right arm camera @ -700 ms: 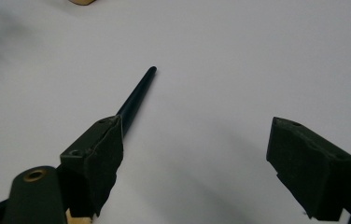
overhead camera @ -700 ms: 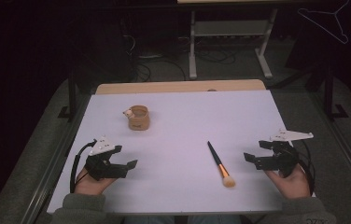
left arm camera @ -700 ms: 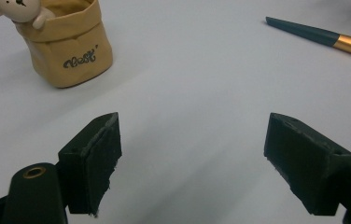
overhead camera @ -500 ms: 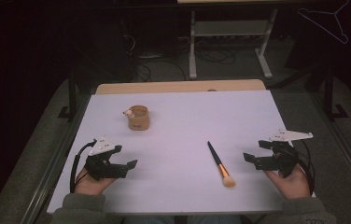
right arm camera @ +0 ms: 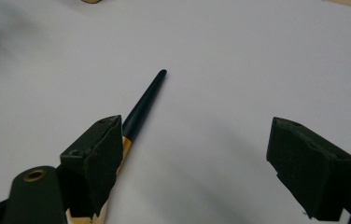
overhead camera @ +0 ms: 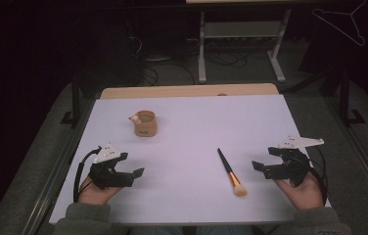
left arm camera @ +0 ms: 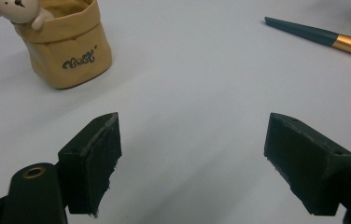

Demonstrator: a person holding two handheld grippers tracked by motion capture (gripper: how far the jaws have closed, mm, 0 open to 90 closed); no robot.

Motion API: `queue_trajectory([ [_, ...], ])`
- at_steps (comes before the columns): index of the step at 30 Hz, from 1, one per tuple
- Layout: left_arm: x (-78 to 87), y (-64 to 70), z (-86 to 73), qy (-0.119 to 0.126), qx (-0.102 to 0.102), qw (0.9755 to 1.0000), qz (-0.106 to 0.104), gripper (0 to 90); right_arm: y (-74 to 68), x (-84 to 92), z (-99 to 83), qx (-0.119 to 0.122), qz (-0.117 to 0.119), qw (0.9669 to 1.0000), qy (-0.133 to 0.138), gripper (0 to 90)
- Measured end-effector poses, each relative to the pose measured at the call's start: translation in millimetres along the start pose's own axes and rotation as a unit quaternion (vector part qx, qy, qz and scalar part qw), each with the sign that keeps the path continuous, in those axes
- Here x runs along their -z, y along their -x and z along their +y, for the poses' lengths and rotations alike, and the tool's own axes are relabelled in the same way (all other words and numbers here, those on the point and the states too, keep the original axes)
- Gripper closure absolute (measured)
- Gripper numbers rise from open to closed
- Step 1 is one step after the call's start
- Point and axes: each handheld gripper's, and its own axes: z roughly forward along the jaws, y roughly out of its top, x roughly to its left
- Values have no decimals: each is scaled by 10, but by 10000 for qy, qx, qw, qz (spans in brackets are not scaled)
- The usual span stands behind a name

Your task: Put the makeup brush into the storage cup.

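A small tan fabric pot (overhead camera: 146,124) (left arm camera: 67,46) with a toy bear on its rim stands upright on the white table (overhead camera: 196,122), left of centre. A makeup brush (overhead camera: 230,171) (right arm camera: 143,103) with a dark handle, gold ferrule and pale bristles lies flat at the front right. My left gripper (overhead camera: 135,172) (left arm camera: 192,163) rests open near the front left edge, nothing between its jaws, the pot ahead of it. My right gripper (overhead camera: 259,166) (right arm camera: 197,168) is open at the front right, just right of the brush, its left jaw over the ferrule.
A wooden strip (overhead camera: 187,91) borders the table's far edge. Beyond it stand a metal rack (overhead camera: 241,34) and floor cables (overhead camera: 157,68). A wire hanger (overhead camera: 343,19) hangs at the upper right. Metal frame rails (overhead camera: 55,181) run along the table's sides.
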Motion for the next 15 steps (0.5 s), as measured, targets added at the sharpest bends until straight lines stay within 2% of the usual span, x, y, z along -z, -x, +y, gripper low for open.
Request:
queue_trajectory([
  [3, -8, 8, -4, -7, 47, 10000, -11, 184, -22, -17, 19, 87, 27, 10000, 9, 180],
  [5, -9, 10, -3, -10, 46, 10000, -12, 184, -39, -19, 26, 40, 44, 10000, -8, 180],
  [8, -11, 13, -3, 0, 46, 10000, -20, 184, -59, -31, 45, 94, 68, 9999, -3, 184],
  [9, -6, 5, -2, -51, -15, 10000, -21, 184, -70, -33, 51, 73, 86, 9999, -21, 184],
  [11, -18, 19, 1, 2, 34, 10000, -33, 184, -95, -50, 74, 96, 145, 9998, -33, 185],
  [12, -12, 5, 6, -49, -98, 9999, -21, 184, -95, -50, 74, 96, 145, 9998, -33, 185],
  [15, -12, 14, 9, -53, -102, 9999, -32, 183, -132, -63, 101, 144, 172, 9997, -28, 189],
])
